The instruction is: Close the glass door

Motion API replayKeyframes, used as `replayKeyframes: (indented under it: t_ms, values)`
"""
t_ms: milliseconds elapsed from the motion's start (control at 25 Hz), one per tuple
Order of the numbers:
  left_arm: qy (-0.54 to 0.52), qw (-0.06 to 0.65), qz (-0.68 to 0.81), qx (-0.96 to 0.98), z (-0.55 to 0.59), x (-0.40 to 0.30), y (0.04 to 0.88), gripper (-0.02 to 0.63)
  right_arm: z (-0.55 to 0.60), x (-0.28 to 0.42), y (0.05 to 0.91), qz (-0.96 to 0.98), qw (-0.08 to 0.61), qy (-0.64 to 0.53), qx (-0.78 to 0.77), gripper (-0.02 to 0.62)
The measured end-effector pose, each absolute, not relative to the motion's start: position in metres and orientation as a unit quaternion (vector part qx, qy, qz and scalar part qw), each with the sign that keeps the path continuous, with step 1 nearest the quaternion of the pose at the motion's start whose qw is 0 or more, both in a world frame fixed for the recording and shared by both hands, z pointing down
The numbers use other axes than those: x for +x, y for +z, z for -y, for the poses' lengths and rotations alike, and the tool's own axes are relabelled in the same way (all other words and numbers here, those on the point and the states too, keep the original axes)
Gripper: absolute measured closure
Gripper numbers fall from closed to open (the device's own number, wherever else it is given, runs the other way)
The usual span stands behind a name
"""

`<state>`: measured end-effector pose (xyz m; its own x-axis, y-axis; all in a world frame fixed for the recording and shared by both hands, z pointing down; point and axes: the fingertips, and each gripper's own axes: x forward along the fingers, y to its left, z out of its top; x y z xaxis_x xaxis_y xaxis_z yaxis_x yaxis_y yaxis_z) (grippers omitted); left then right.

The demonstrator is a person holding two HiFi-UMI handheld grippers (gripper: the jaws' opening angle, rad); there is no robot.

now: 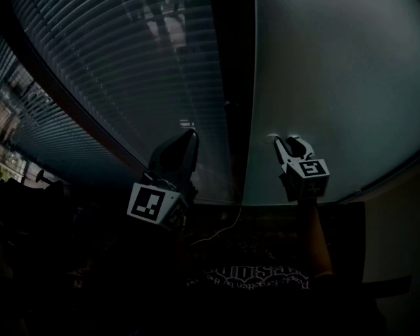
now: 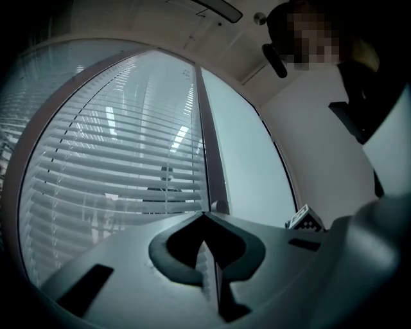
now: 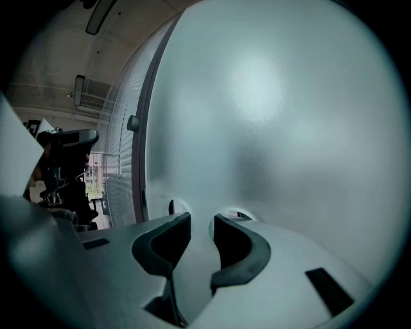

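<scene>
Pointing at the glass door (image 1: 328, 79) on the right, the right gripper (image 1: 289, 140) was open and empty; the left gripper (image 1: 191, 134) was closed.

I saw slatted blinds (image 1: 111, 85) filling the left side, their slats running level. A thin white cable (image 1: 220, 231) curled in the dark below them. Further right stood a plain white wall (image 2: 321, 167), and a long ceiling fixture (image 2: 218, 8) hung overhead.

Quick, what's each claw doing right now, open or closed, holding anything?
Left claw: closed, nothing in it.
Right claw: open, empty, tips close to the frosted glass door.
</scene>
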<state>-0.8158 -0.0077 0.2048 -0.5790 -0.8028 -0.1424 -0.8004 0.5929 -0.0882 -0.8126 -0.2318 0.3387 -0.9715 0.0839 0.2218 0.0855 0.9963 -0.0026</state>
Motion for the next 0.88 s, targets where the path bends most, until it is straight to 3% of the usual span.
replayKeyframes:
  t_ms: [880]
  values:
    - [-0.017, 0.081, -0.896, -0.436, -0.004, -0.830, 0.207, 0.604, 0.244, -0.831, 0.340, 0.994, 0.108, -0.003, -0.026, 0.483]
